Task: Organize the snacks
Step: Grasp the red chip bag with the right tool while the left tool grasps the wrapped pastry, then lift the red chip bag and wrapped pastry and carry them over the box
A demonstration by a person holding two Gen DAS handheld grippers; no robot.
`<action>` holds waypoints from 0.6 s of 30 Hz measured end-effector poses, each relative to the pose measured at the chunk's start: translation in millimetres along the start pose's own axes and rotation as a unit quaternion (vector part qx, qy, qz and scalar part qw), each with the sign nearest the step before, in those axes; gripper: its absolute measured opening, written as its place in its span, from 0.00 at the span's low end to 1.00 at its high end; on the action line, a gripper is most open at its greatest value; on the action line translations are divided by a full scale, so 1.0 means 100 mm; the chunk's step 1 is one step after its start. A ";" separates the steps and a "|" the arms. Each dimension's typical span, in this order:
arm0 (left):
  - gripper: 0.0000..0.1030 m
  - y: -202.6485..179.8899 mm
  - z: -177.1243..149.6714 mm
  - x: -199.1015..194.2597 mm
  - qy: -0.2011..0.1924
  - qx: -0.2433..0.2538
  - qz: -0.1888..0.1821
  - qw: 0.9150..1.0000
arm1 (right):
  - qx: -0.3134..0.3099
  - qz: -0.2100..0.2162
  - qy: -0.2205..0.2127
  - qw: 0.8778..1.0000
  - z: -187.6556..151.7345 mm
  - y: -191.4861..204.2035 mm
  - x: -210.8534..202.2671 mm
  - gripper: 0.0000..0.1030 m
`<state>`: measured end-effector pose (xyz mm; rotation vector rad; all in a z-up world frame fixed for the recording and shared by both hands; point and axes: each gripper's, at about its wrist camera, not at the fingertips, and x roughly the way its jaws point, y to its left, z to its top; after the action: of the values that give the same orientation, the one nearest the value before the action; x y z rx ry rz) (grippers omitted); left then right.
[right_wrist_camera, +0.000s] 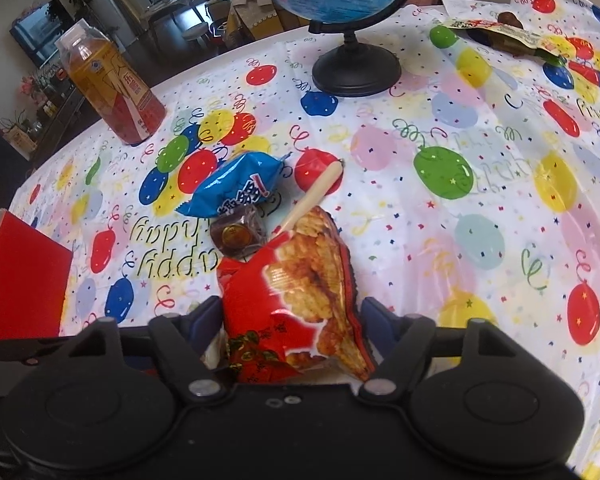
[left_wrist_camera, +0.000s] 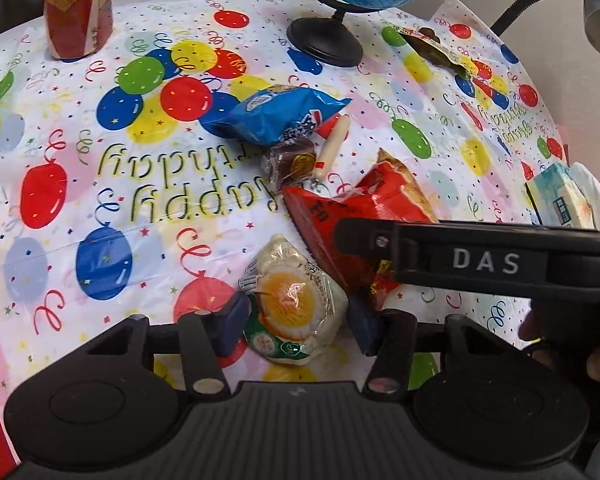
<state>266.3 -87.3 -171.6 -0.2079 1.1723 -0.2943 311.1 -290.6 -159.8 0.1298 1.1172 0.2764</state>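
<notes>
My left tool [left_wrist_camera: 294,326] brackets the egg packet [left_wrist_camera: 294,304], unclamped; my right tool [right_wrist_camera: 294,326] straddles the red chip bag [right_wrist_camera: 296,300]. I'd squeeze both gently, then lift straight off the surface [left_wrist_camera: 100,240].

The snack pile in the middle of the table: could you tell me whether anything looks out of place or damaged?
Nothing looks spilled or torn. One dark snack packet lies apart near the far edge, beyond the globe, away from the pile.
</notes>
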 end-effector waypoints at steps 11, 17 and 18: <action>0.41 0.10 -0.13 -0.30 -0.012 -0.024 0.018 0.999 | -0.015 -0.002 -0.023 1.000 -0.17 0.16 -0.35 0.64; 0.40 0.12 -0.24 -0.49 -0.024 -0.021 0.024 0.999 | -0.021 0.001 -0.042 0.999 -0.27 0.23 -0.65 0.63; 0.40 0.12 -0.26 -0.54 -0.029 -0.022 0.023 0.999 | -0.019 0.002 -0.044 0.999 -0.29 0.23 -0.69 0.63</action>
<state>224.0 -58.4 -138.3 -0.2261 1.1262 -0.2210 253.5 -288.7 -106.7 0.1098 1.0247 0.2937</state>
